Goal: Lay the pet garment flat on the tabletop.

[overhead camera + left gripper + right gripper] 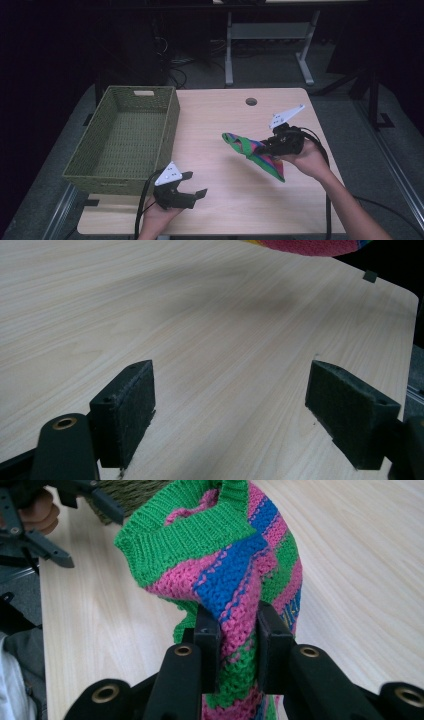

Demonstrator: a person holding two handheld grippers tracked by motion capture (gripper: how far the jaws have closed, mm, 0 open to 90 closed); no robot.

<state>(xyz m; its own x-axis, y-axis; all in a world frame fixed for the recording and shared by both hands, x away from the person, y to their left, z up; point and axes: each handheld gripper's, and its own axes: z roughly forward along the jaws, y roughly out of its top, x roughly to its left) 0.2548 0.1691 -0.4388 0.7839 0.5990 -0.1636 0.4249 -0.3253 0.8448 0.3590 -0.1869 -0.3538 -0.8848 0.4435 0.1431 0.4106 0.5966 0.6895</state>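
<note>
Item 1. Right gripper: held in the person's right hand over the right half of the table. Jaws pinched tight on a fold of knitted fabric; in the right gripper view the two black pads squeeze the knit between them. A grey three-cornered plate stands on top.

Item 2. Knitted garment: striped in green, pink and blue, with a green ribbed cuff or hem at its free end (which kind of garment it is cannot be told). Clamped in the right gripper and lifted off the tabletop; the cuff end points left toward the basket, while a tail hangs down toward the near edge. A pink edge of it shows at the top of the left gripper view.

Item 3. Left gripper: held in the person's left hand at the near edge of the table, just in front of the basket's near corner. Jaws wide apart with nothing between them, bare wood under the pads.

Item 4. Woven basket: olive green, rectangular, handle cut-out in the far wall, set on the left side of the table, well apart from the garment.

Item 5. Table: light wood, round cable hole near the far edge.
</note>
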